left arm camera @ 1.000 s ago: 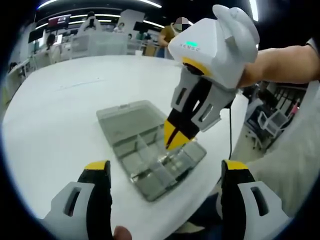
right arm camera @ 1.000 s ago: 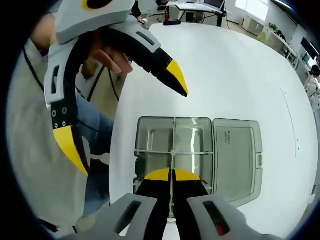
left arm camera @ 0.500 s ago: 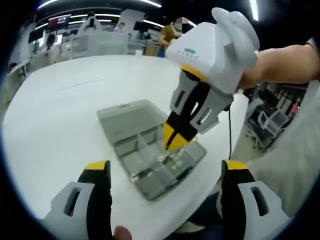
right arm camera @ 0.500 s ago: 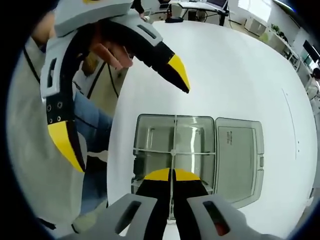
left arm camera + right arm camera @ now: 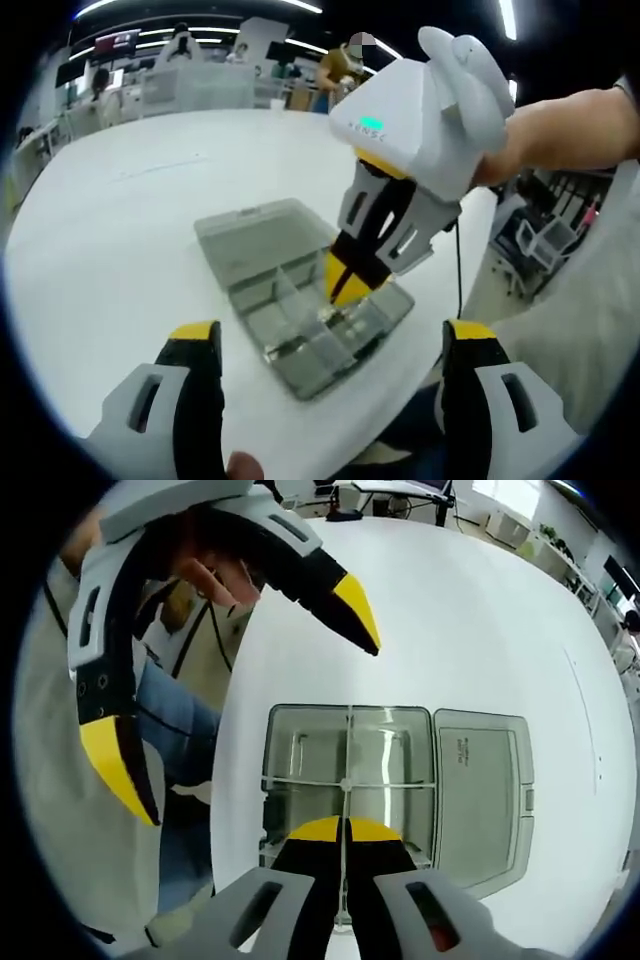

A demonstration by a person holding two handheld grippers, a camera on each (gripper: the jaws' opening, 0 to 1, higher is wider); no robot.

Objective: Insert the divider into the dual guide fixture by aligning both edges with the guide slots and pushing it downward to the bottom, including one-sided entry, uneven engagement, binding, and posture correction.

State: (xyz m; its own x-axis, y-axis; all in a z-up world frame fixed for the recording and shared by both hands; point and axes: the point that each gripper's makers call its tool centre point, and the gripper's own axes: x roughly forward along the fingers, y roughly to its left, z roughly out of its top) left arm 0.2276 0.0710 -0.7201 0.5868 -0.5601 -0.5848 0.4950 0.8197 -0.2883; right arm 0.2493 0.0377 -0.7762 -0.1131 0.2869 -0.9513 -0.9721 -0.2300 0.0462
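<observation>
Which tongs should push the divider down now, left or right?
Right, likely. The right tongs are already shut on the clear divider, directly over the compartment box. The left tongs are open and apart from the box.

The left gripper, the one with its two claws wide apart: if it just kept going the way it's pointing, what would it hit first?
Probably the clear compartment box on the white table, at its near edge. The left gripper points at it with open jaws. The right gripper, shut on the divider, sits just beyond; depth is unclear.
</observation>
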